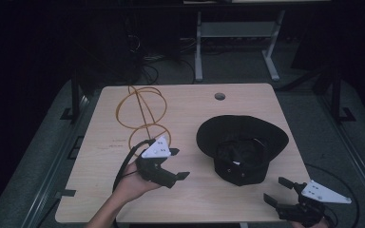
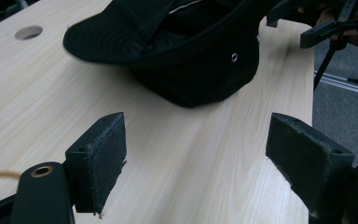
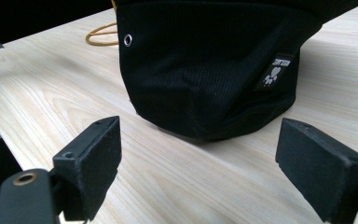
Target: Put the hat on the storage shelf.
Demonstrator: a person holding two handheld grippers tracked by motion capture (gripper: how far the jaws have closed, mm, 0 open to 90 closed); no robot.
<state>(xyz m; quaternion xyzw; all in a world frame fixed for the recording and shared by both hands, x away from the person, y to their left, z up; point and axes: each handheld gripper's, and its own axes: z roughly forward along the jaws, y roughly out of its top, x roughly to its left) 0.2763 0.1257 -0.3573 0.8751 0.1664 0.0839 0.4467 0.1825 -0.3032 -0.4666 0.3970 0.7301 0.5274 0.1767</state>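
Nearest the table's front edge, the right gripper (image 1: 279, 190) sits at the right corner with its jaws spread wide and nothing between them, pointing up and to the left at the black bucket hat (image 1: 241, 142). That hat rests upside down on the right half of the wooden table (image 1: 190, 194), crown down and brim flaring toward the far side; in the right gripper view its crown is straight ahead and close, a small logo tag (image 3: 275, 71) facing the jaws. The left gripper (image 1: 179, 164), held in a hand (image 1: 130, 183) at mid-left, is likewise open and empty, with the hat off to its right and farther away, so the right one looks better placed. Beyond lie loops of yellow cord (image 1: 141, 114) and a cable hole (image 1: 219, 96). The hat's inside is too dark to read.
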